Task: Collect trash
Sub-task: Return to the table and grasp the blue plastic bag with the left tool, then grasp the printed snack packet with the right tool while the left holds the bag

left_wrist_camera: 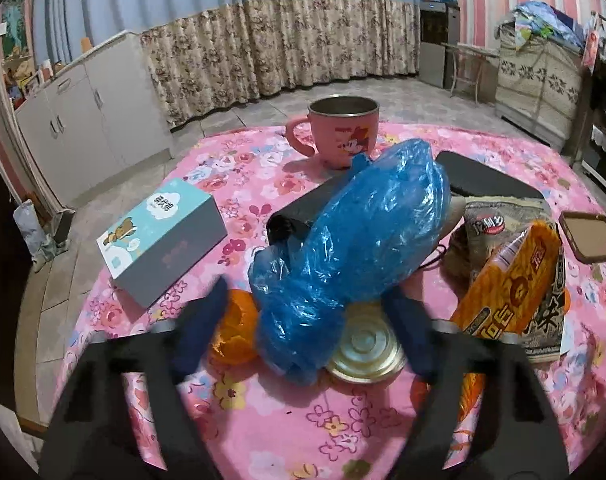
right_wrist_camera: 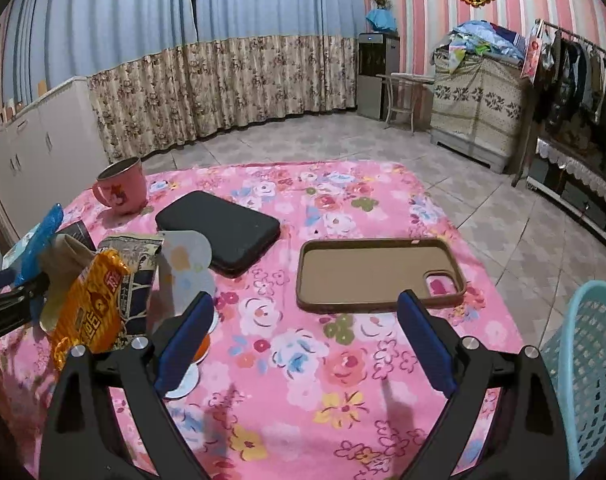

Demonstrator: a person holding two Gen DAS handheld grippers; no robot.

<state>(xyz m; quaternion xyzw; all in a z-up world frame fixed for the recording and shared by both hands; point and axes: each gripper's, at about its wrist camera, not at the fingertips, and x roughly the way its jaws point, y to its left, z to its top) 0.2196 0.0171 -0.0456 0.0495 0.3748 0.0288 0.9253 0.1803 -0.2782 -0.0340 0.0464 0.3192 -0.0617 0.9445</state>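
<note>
Your left tool [left_wrist_camera: 303, 312] is sitting low in the left wrist frame, its jaws standing partly open either side of the crumpled blue plastic bag [left_wrist_camera: 351, 236]; whether the pads are pressing it, you cannot tell. The bag is lying on the pink floral surface [left_wrist_camera: 287, 412], over a round metal can lid [left_wrist_camera: 367, 348], beside orange peel [left_wrist_camera: 235, 328]. Your right tool [right_wrist_camera: 305, 340] is gaping wide and holding nothing, in front of the brown phone case [right_wrist_camera: 367, 272]. At far right, a light-blue plastic basket [right_wrist_camera: 591, 368] is standing.
</note>
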